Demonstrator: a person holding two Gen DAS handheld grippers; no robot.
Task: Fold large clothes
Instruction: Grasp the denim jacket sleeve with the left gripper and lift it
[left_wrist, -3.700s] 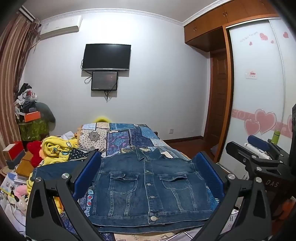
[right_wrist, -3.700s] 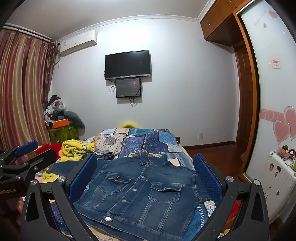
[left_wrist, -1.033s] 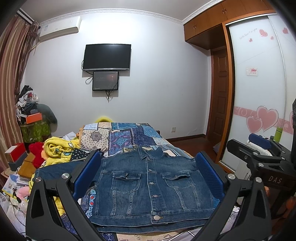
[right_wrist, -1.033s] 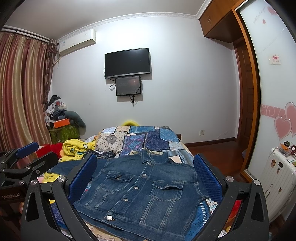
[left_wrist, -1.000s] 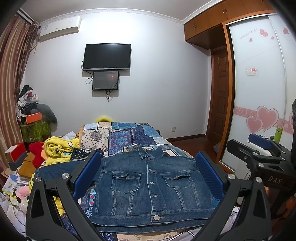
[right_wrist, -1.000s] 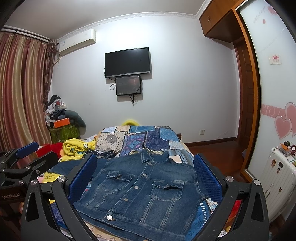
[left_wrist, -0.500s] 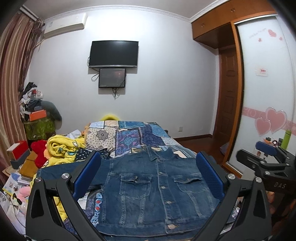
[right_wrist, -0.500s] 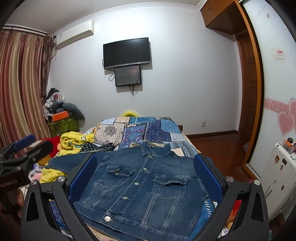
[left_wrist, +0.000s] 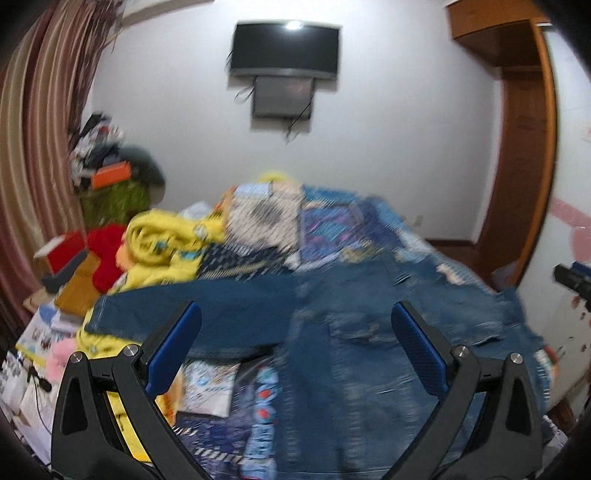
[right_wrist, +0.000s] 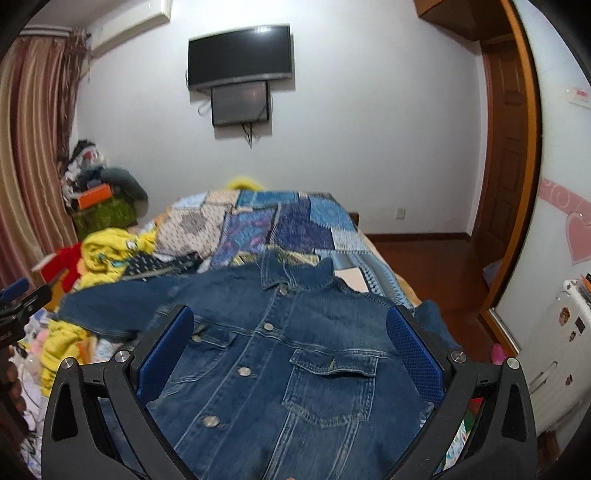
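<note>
Hovering over denim jacket (right_wrist: 280, 350): left gripper (left_wrist: 295, 336) spread, empty; right gripper (right_wrist: 290, 338) spread, empty.

White bedroom wall with a black television (right_wrist: 239, 55) at twelve o'clock, striped curtains (right_wrist: 26, 147) at nine, wooden door (right_wrist: 506, 155) at three.

text: none legible | labels: none legible | wall sticker (right_wrist: 578, 94): too small to read
</note>
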